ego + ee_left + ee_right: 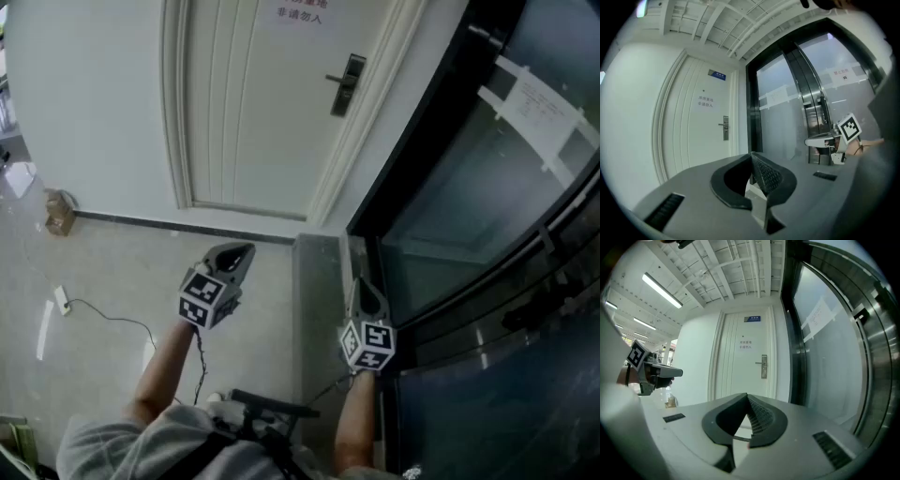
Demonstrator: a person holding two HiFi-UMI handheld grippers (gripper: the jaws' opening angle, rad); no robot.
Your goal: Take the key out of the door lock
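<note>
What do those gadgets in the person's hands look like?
Each is a grey handheld tool tapering to a claw with dark textured pads: left claw, right claw. Each carries a white cube printed with black square markers. A thin dark cable hangs below the left one. The person wears grey short sleeves.

white wall (94, 94) meeting pale polished floor (112, 272) along a dark skirting strip (141, 222); tall dark-framed glass panels (469, 206) on the right; long ceiling tube lights (662, 290) overhead; small cardboard box (59, 214) against the wall.
</note>
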